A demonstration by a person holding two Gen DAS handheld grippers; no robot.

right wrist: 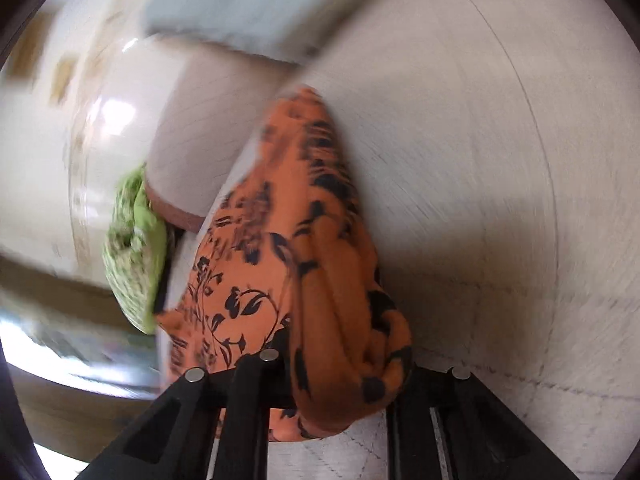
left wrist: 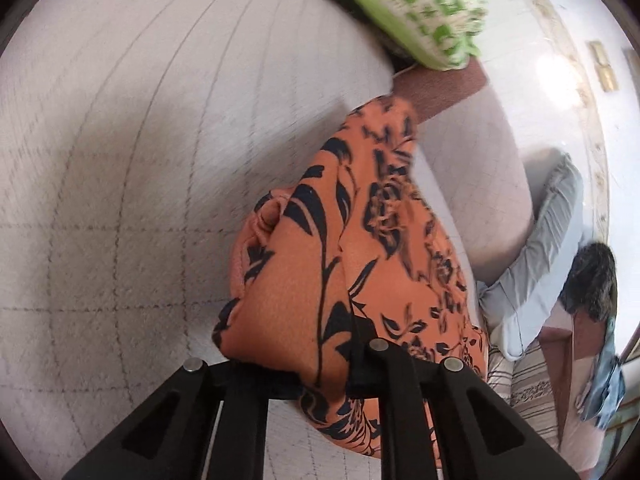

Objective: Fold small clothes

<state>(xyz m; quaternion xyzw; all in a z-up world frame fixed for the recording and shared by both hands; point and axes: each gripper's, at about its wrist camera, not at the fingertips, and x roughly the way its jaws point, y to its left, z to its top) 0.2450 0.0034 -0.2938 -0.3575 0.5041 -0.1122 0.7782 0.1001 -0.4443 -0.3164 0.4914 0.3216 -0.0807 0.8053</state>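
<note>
The left hand-held gripper (left wrist: 326, 364) is pinching a bunched orange floral garment (left wrist: 344, 240) with nearly closed jaws. The garment is draping onto a white quilted bed (left wrist: 120, 160). The right hand-held gripper (right wrist: 332, 376) is likewise clamping the cloth, beside a green pillow (right wrist: 136, 264).

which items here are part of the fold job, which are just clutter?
In the job:
orange floral garment, gripped by left gripper and right gripper
white checked bed cover, the work surface

Lying about:
green patterned cushion
light blue folded cloth
dark cloth
</note>
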